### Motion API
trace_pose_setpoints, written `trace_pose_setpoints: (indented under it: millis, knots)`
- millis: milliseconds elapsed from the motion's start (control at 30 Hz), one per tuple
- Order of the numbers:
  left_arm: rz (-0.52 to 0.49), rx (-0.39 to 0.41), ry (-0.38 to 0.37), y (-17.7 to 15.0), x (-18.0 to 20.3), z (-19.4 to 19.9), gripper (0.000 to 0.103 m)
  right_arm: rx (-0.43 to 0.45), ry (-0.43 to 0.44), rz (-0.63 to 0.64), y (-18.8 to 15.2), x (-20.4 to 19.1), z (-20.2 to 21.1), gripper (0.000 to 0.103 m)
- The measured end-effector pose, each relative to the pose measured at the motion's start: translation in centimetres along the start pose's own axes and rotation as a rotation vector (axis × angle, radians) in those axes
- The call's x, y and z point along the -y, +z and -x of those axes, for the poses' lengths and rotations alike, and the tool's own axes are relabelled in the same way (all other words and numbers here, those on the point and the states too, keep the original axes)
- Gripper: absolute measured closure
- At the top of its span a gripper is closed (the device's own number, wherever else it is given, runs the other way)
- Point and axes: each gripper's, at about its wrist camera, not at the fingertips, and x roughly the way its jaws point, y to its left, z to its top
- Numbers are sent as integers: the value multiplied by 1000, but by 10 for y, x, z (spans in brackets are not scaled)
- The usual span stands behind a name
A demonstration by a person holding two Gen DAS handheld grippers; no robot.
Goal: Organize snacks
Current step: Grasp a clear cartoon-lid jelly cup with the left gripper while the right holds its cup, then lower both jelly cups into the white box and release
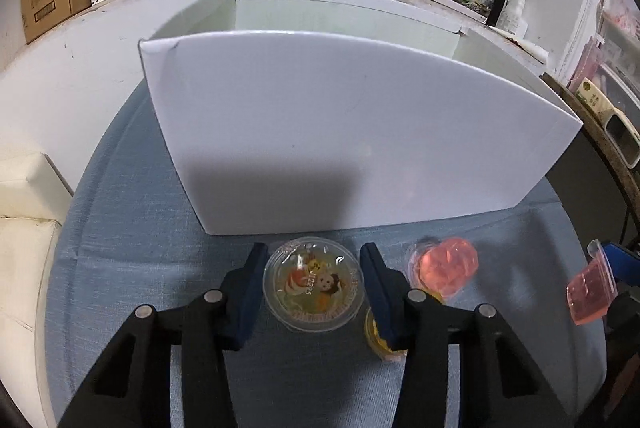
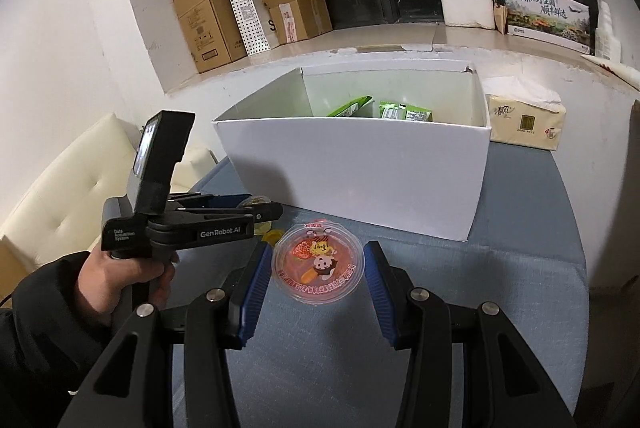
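two claws, two jelly cups gripped, one white box ahead.

my left gripper is clamped on a yellow jelly cup, pads touching its rim on both sides, and my right gripper is clamped on a red jelly cup. i count four cups in the left view: the held yellow one, a pink one lying on the blue cloth just right of it, a small yellow one half hidden under my right finger, and the red one at the far edge. the white box stands just beyond both claws, near wall close (green packets inside, count unclear). open cloth lies right of the box front.
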Motion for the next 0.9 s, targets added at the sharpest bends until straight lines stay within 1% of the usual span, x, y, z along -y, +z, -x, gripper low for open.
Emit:
trace_pose_setpoints:
  millis: [200, 333, 433, 533, 600, 700, 800, 900]
  knots:
    - [-21, 30, -15, -7, -2, 17, 51, 4, -1, -6, 0, -1, 2, 52]
    - [-25, 65, -35, -10, -1, 41, 51, 14, -5, -2, 3, -3, 6, 52]
    - [-37, 105, -59, -6, 1, 68, 51, 32, -11, 5, 11, -4, 12, 52]
    - [-67, 160, -73, 11, 10, 96, 51, 63, -27, 14, 28, -3, 20, 52]
    - [-89, 204, -86, 29, 14, 113, 51, 88, -33, 16, 44, 1, 24, 52]
    - [-104, 251, -88, 60, 17, 123, 51, 126, -39, 17, 76, 10, 24, 52]
    - [-127, 263, -78, 96, 25, 112, 51, 136, -59, 18, 108, 25, 10, 52]
    - [-138, 237, -65, 122, 32, 86, 51, 97, -103, 35, 130, 40, -18, 52]
